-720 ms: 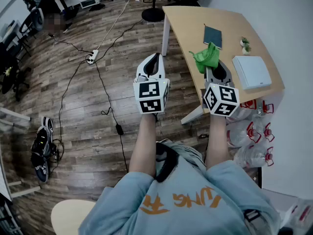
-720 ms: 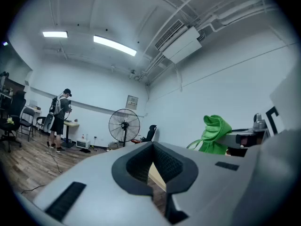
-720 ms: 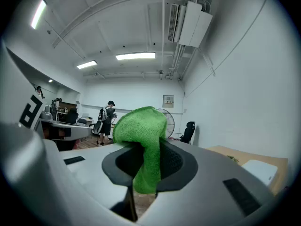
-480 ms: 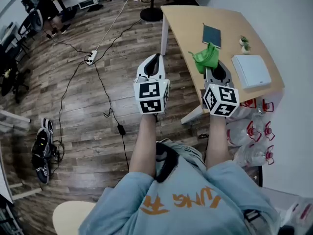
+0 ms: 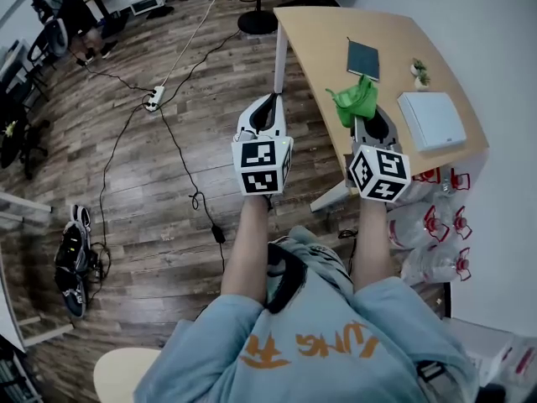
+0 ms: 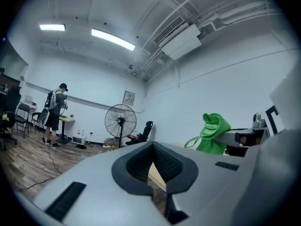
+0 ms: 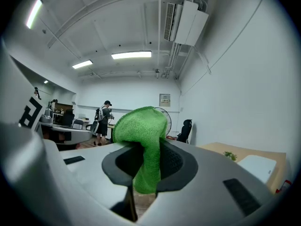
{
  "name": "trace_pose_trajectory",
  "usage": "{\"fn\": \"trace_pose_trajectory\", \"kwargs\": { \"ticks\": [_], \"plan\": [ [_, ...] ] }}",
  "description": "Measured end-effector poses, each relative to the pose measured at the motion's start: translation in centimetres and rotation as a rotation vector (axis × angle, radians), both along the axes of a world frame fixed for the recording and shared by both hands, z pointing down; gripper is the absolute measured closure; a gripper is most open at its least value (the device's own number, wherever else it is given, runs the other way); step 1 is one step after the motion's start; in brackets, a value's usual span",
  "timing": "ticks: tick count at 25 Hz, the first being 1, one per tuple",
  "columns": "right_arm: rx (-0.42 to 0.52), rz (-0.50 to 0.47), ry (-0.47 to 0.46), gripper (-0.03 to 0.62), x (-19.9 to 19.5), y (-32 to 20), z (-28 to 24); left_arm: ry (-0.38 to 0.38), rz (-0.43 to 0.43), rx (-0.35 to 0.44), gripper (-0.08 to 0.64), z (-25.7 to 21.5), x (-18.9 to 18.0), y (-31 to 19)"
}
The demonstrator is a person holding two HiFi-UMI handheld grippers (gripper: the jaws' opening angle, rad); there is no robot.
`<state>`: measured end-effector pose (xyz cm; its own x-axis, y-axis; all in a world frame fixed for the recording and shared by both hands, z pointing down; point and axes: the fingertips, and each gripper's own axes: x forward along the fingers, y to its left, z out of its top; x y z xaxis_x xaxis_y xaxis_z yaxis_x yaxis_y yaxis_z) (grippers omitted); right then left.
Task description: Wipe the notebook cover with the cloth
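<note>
Head view, right gripper (image 5: 367,114): fingers pinching the green cloth (image 5: 356,99), which stands up in a bunched tuft past the fingertips, over the near edge of the table (image 5: 319,49); probably gripped near its middle so that a loose pad is left for wiping
Head view, notebook (image 5: 363,60): dark, closed and flat on the table, well ahead of the right fingertips and beyond the cloth; cover plain and apart from the cloth, so wiping not yet begun
Head view, left gripper (image 5: 268,106): fingers pressed together on nothing, over the floor just short of the table edge; notebook ahead and to the right of them; likely kept free to steady the notebook
Head view, rest: white box (image 5: 431,121) to the right of the right fingers, small plant (image 5: 419,74) ahead of them, both clear of the way to the notebook
Left gripper view, left gripper (image 6: 153,166): pads closed, hollow between them empty; cloth (image 6: 214,133) off to the right of the fingers, a folded green lump with a looped edge
Right gripper view, right gripper (image 7: 148,166): cloth (image 7: 141,131) clamped between the pads, nubby green weave doubled over above the fingertips, one end hanging below; notebook not made out here, only pale tabletop to the right of the fingers
</note>
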<state>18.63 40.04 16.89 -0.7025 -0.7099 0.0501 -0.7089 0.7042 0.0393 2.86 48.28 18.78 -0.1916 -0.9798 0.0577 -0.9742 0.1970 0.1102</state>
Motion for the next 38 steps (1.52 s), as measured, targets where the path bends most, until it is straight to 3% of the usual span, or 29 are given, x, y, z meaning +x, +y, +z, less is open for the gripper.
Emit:
{"fn": "trace_pose_trajectory", "kwargs": {
  "ticks": [16,28,38],
  "plan": [
    [-0.029,0.038,-0.006,0.529,-2.2,-4.8,1.1,0.006,0.032,-0.026,0.545,1.3,-2.7,-4.5],
    [-0.083,-0.008,0.014,0.529,-9.8,-13.7,4.6,0.053,-0.021,-0.084,0.545,5.1,-9.7,-11.9],
    [-0.170,0.010,0.017,0.529,-15.2,-25.8,7.8,0.100,-0.022,-0.205,0.545,9.8,-15.6,-23.5]
  ]
}}
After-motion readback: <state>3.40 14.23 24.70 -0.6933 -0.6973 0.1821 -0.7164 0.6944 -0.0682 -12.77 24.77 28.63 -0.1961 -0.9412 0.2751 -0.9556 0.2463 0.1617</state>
